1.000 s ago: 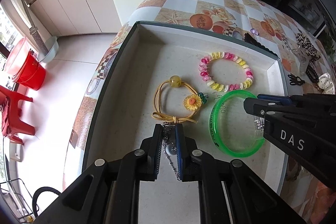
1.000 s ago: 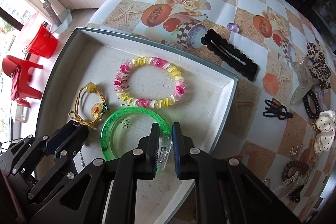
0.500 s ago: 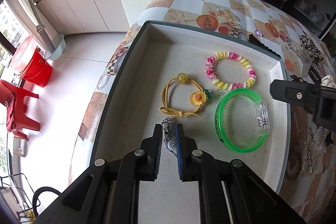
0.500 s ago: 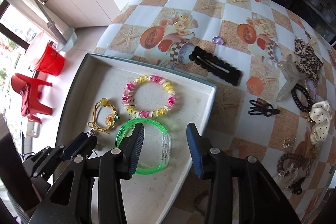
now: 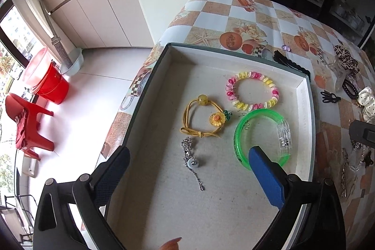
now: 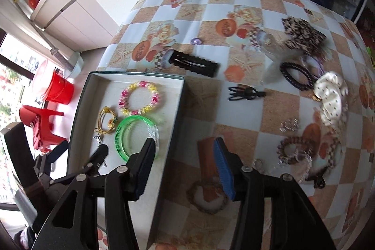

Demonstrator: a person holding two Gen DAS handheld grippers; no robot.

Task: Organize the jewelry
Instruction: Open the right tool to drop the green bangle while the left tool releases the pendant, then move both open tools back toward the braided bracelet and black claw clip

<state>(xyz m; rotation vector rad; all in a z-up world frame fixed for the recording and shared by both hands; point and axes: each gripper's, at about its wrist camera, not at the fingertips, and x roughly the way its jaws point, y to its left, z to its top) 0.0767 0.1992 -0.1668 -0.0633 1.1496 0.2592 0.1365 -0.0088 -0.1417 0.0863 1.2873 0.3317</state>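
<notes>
A shallow grey tray (image 5: pixel 150 90) holds a pink-and-yellow coil bracelet (image 5: pixel 252 90), a yellow hair tie with a sunflower (image 5: pixel 204 118), a green bangle (image 5: pixel 239 132) and a silver pendant chain (image 5: pixel 191 162). My left gripper (image 5: pixel 187 170) hovers over the chain. Its jaws are opening wide, the chain lies loose on the tray floor between them, and the pads do not touch it. My right gripper (image 6: pixel 185 163) hangs above the tray's right wall (image 6: pixel 178 109) and the tablecloth. Its jaws are opening with nothing between them. The bangle (image 6: pixel 121 132) lies free to its left.
Loose on the checked tablecloth right of the tray are a black hair clip (image 6: pixel 193 63), a black claw clip (image 6: pixel 243 94), a dark bead bracelet (image 6: pixel 295 74), a leopard scrunchie (image 6: pixel 302 34), a white dotted bow (image 6: pixel 331 97) and a brown coil tie (image 6: pixel 295 149). The table edge drops left to the floor with a red bucket (image 5: pixel 50 83).
My left jaws went from shut on the silver chain to wide open, leaving it on the tray. My right gripper let go of the green bangle, opened, rose and moved right over the table.
</notes>
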